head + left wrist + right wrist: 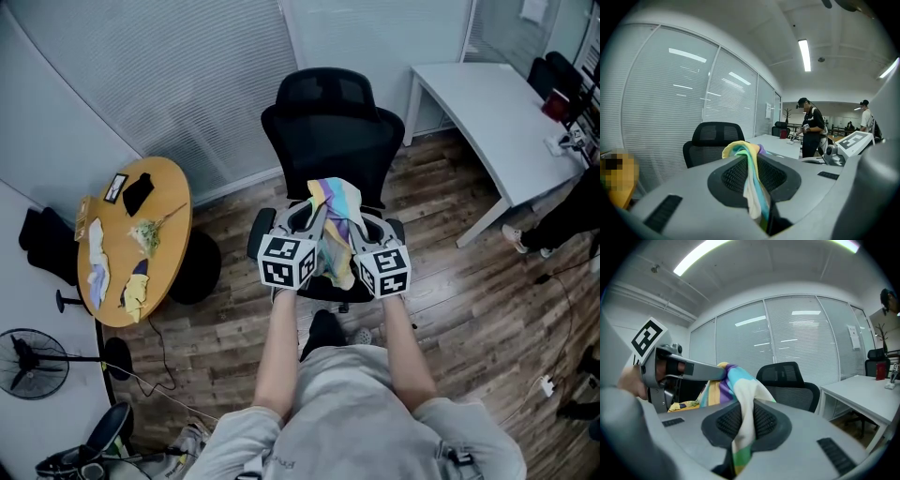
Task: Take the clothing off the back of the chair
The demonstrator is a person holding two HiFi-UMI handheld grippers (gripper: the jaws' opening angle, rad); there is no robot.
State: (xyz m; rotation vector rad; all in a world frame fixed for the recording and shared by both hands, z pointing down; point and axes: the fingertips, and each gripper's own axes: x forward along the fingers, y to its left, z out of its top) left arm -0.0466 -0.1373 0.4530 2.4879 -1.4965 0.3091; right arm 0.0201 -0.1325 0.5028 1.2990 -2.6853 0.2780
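Blinds (187, 75) stand behind the chair (333, 141); before it I pinch the soft, light clothing (339, 208) by its top with left gripper (307, 217) and right gripper (364, 225).

Head camera: from above the person, it looks steeply down onto the black office chair (330, 141), which stands just ahead. Each gripper view rides low and close behind its own jaws, facing nearly level toward the chair's backrest. All three views share that chair, the striped cloth (337, 220) in front of it and the white desk (478, 103) beside it.
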